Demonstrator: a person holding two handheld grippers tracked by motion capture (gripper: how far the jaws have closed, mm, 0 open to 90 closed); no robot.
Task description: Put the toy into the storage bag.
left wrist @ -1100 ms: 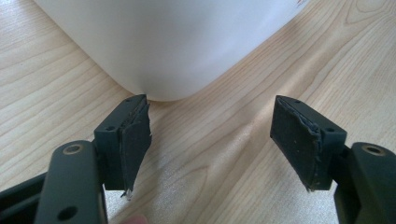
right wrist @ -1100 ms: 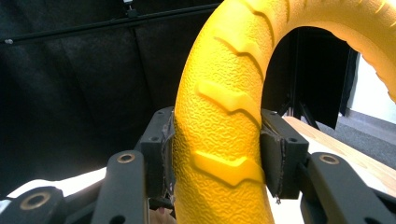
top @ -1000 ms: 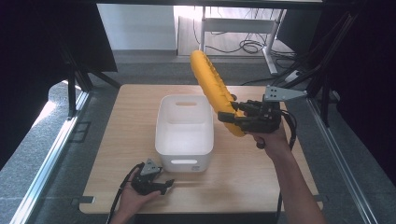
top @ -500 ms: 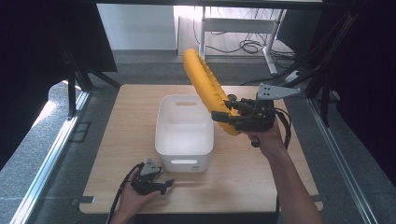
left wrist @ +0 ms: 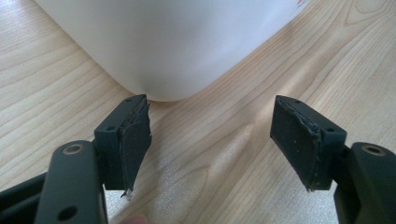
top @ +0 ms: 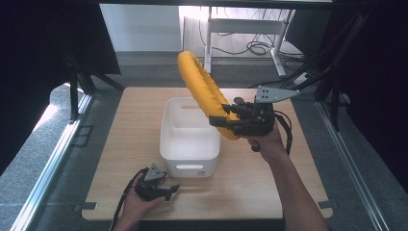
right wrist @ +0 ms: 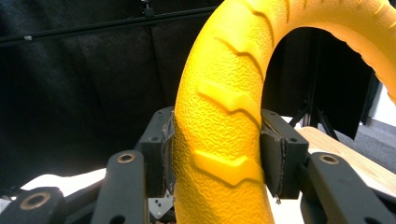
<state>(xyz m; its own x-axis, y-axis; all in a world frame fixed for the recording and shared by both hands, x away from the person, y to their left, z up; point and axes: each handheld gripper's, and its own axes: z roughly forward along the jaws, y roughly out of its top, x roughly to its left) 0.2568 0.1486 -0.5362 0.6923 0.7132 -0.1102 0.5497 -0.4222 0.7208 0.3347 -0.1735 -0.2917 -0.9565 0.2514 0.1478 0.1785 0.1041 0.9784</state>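
High view: wooden tabletop w/ white bin at centre. Right tongs clamped on yellow ribbed ring, held tilted above bin's right rim. Left tongs spread wide, empty, resting on tabletop just near of bin's near-left corner.

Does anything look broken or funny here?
Mostly no. One small thing: the pads on the left hand-held gripper look worn, with a ragged, frayed edge on the pad. The yellow ring is held up slanted over the white bin by the right hand-held gripper, not dropped.
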